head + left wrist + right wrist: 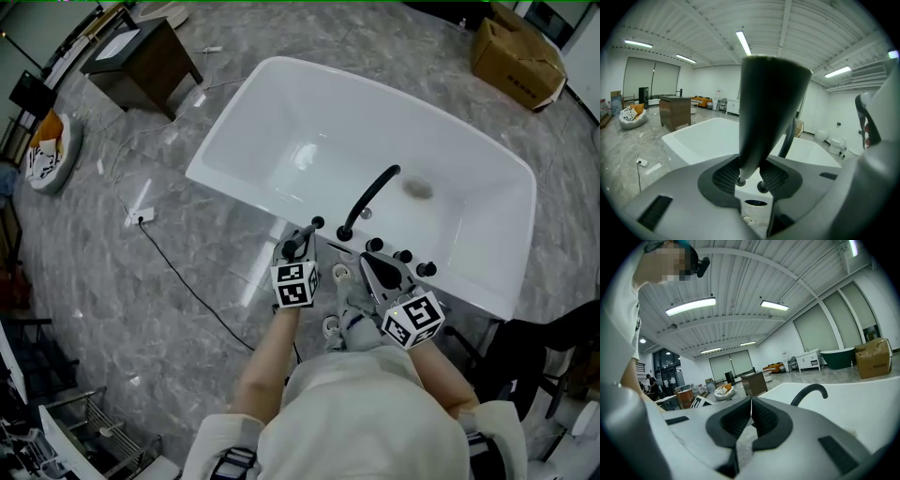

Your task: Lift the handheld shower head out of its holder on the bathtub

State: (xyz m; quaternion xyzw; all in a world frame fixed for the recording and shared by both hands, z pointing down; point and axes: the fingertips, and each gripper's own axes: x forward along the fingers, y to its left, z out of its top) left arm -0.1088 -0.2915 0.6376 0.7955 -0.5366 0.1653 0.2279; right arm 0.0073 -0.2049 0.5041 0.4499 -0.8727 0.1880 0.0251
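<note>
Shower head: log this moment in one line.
left gripper: shut on shower head, wide end up | right gripper: shut, empty

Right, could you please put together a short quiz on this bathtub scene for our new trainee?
1. True or false: the right gripper is shut with nothing between its jaws.
2. What does the left gripper hold? A a sponge; B the black shower head; C a bottle.
3. Fill in: the curved black spout arches over the white ____.
Key: 1 true; 2 B; 3 bathtub.
</note>
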